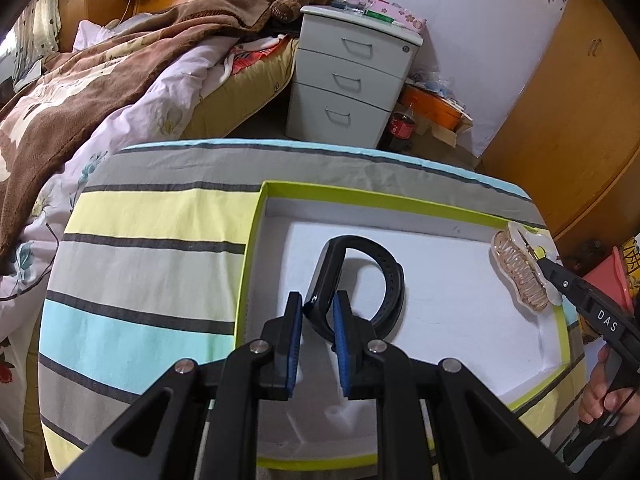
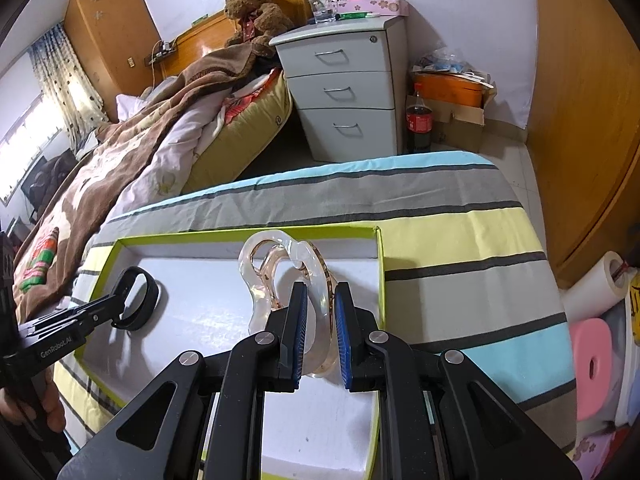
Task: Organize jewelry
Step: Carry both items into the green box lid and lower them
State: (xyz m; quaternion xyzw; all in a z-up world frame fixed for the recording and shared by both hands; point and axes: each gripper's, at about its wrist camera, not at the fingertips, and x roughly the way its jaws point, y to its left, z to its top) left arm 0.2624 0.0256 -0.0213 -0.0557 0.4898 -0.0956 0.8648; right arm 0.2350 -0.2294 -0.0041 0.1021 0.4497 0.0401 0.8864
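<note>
A shallow white box with a green rim (image 1: 376, 196) (image 2: 248, 233) lies on a striped cloth. My left gripper (image 1: 318, 304) is shut on a black wristband (image 1: 390, 280) and holds it inside the box's left part; the band also shows in the right wrist view (image 2: 138, 300). My right gripper (image 2: 322, 300) is shut on a clear pinkish hair claw clip (image 2: 280, 264) over the box's right side. In the left wrist view the clip (image 1: 520, 270) hangs at the box's right rim, held by the right gripper (image 1: 540, 258).
The striped cloth (image 1: 152, 248) covers a rounded surface. Beyond it stand a bed with a brown blanket (image 1: 100, 80), a grey drawer cabinet (image 1: 352, 76), a cola bottle (image 2: 419, 120) and a wooden wardrobe (image 2: 588, 120). A paper roll (image 2: 596, 288) and pink stool (image 2: 592, 360) sit to the right.
</note>
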